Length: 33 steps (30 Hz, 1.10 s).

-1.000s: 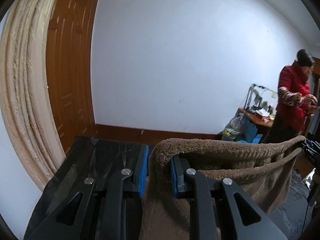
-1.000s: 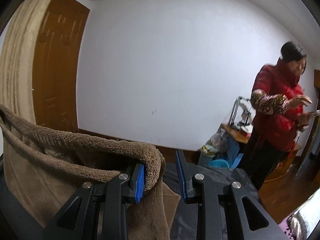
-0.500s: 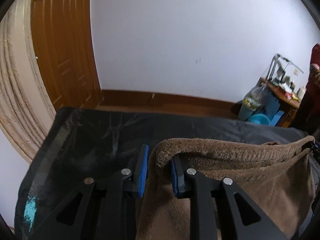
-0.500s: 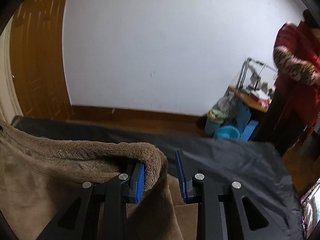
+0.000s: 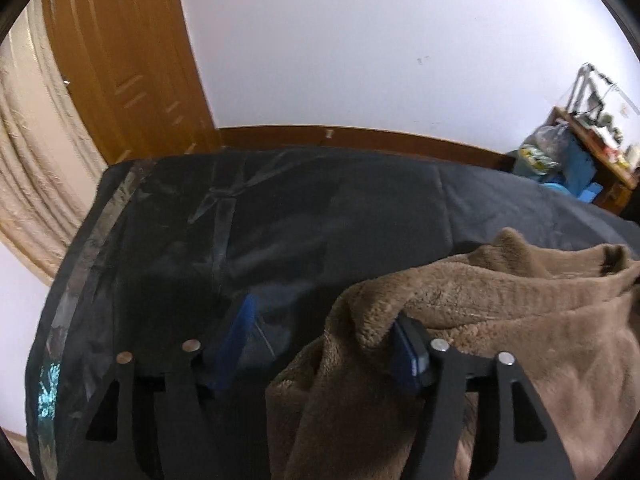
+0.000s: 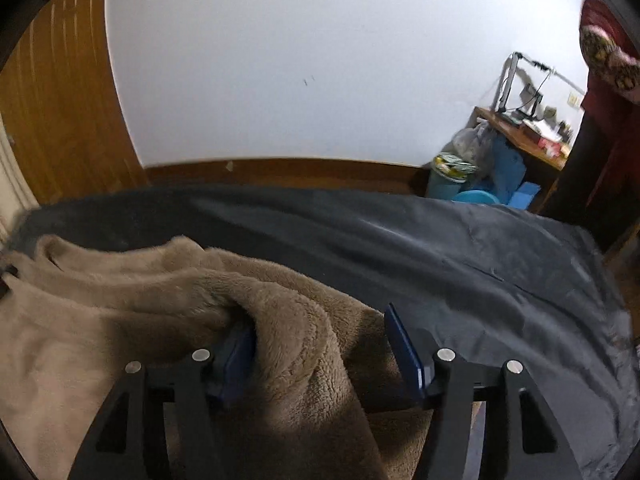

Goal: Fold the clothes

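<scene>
A brown fleece garment [image 5: 500, 292] lies bunched on a surface under a black cover [image 5: 320, 220]. My left gripper [image 5: 324, 348] is open, its blue pads wide apart. A fold of the fleece drapes over its right finger and hangs loose in the gap. In the right wrist view the same garment [image 6: 120, 300] spreads to the left over the black cover [image 6: 440, 240]. My right gripper [image 6: 322, 354] is open too, with a fleece fold slumped over its left finger. Both grippers sit low, just above the cloth.
A wooden door [image 5: 120, 60] and a beige ribbed moulding [image 5: 32, 160] stand at the left, with a white wall behind. A small cluttered desk [image 6: 528, 132], bags and a blue basin [image 6: 476, 196] are at the far right. A person in red [image 6: 608, 60] stands there.
Both grippers tilted down toward the covered surface and went from shut on the garment's top edge to open. The fleece, held up before, now rests on the black cover.
</scene>
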Tool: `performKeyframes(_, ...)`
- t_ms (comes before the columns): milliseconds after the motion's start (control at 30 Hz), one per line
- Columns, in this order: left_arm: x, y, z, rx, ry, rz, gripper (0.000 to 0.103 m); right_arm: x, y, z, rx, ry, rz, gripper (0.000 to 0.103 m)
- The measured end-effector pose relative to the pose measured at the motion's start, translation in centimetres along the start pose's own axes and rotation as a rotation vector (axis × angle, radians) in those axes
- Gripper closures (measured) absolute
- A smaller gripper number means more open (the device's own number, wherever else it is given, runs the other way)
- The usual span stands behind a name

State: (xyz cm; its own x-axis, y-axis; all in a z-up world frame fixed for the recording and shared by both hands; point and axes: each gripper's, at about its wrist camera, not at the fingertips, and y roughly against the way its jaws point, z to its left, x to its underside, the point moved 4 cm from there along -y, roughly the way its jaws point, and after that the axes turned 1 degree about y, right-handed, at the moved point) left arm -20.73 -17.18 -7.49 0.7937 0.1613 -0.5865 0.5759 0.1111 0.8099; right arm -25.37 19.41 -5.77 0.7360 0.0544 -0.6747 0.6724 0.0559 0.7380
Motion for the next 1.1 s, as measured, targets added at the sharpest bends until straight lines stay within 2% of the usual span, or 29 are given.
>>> performKeyframes(67,-0.1,1.7,1.1,0.069,0.043,-0.023,0.022,0.0,1.2,-0.5,-0.042,-0.032,-0.029,0.038)
performKeyframes(167,-0.3,4.3,2.5,0.131,0.076,-0.064,0.021,0.0,3.7,-0.6,-0.079,-0.034,-0.078,0.030)
performKeyframes(233,0.0,5.7,2.7,0.149,0.058,-0.088,0.020,-0.1,5.0,-0.4,-0.102,-0.010,-0.099,0.027)
performKeyframes(333,0.5,6.1,2.2,0.151,-0.006,-0.092,0.019,0.0,4.8,0.3,-0.144,0.070,-0.078,0.027)
performKeyframes(400,1.0,5.2,1.4,0.136,-0.055,-0.073,0.019,0.4,3.8,1.1,-0.154,0.115,-0.040,0.027)
performKeyframes(500,1.2,2.9,0.3,0.165,-0.107,-0.018,0.019,0.9,2.8,1.7,-0.166,0.139,-0.012,0.027)
performKeyframes(633,1.1,0.2,-1.9,0.178,-0.144,0.036,0.020,1.6,1.5,2.4,-0.183,0.171,0.025,0.027)
performKeyframes(733,1.2,-1.3,-3.0,0.204,-0.132,0.067,0.020,2.0,0.5,3.0,-0.196,0.195,0.052,0.028)
performKeyframes(767,1.2,-1.7,-3.2,0.219,-0.120,0.079,0.027,2.2,0.2,3.2,-0.200,0.203,0.062,0.030)
performKeyframes(800,1.3,-2.1,-3.4,0.244,-0.106,0.092,0.056,2.4,-0.1,3.4,-0.204,0.211,0.071,0.043)
performKeyframes(833,1.3,-2.2,-3.5,0.278,-0.086,0.105,0.062,2.5,-0.5,3.6,-0.208,0.220,0.080,0.057)
performKeyframes(867,1.2,-2.0,-3.4,0.297,-0.067,0.102,0.071,2.7,-0.8,3.7,-0.213,0.228,0.089,0.065)
performKeyframes(900,1.1,-1.5,-3.3,0.300,-0.053,0.087,0.079,2.6,-0.6,3.8,-0.212,0.227,0.080,0.079)
performKeyframes(1000,0.3,0.8,-2.7,0.323,-0.007,0.019,0.082,1.3,1.7,3.8,-0.194,0.196,-0.010,0.085)
performKeyframes(1100,-0.9,3.0,-2.8,0.342,0.029,-0.052,0.083,-0.2,4.1,3.7,-0.163,0.167,-0.102,0.085)
